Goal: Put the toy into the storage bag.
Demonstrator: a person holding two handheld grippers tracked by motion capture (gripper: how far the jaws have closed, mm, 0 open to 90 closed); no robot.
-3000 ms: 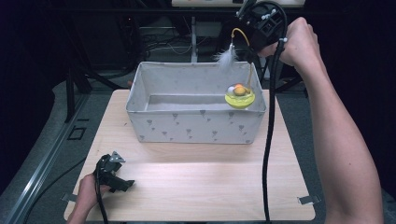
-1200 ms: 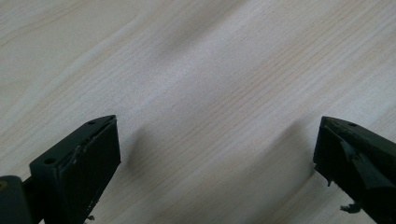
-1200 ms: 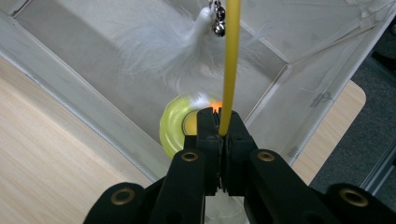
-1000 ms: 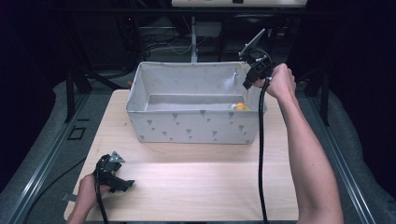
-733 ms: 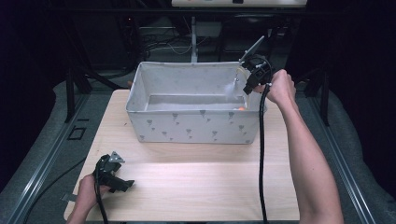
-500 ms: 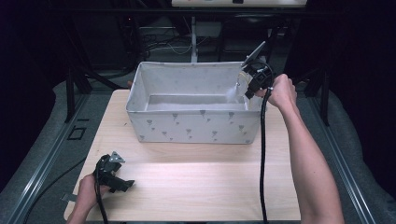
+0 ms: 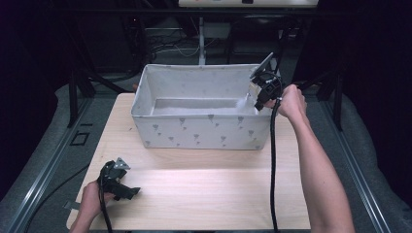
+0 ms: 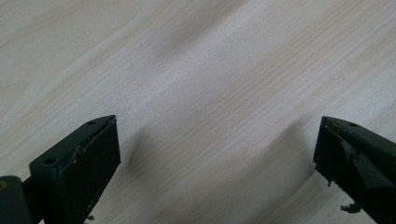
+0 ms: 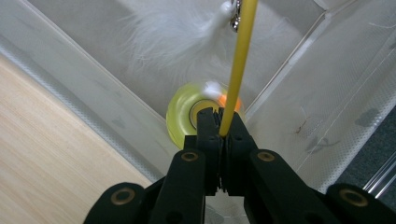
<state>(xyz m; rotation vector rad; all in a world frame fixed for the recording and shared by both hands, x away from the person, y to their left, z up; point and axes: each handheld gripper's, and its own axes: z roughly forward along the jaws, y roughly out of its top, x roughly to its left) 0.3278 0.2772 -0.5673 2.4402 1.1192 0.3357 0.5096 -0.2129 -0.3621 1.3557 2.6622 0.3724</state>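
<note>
Two grippers were in play: the right gripper [image 9: 219,122], jaws clamped on a yellow rod [image 9: 238,65] with a white feather [image 9: 177,39], hung over the fabric bin [image 7: 199,131]'s right corner; the left gripper [image 8: 217,154] lay wide open on the bench [image 7: 204,184]. Snagging the wall could tip the yellow disc [image 9: 180,116].

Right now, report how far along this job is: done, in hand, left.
Done: the yellow disc base of the toy is down inside the fabric bin, near its corner. In hand: the right gripper is shut on the yellow wand, feather inside the bin. Left, as I judge it: release the wand and withdraw. The left gripper sits open over the table.
</note>
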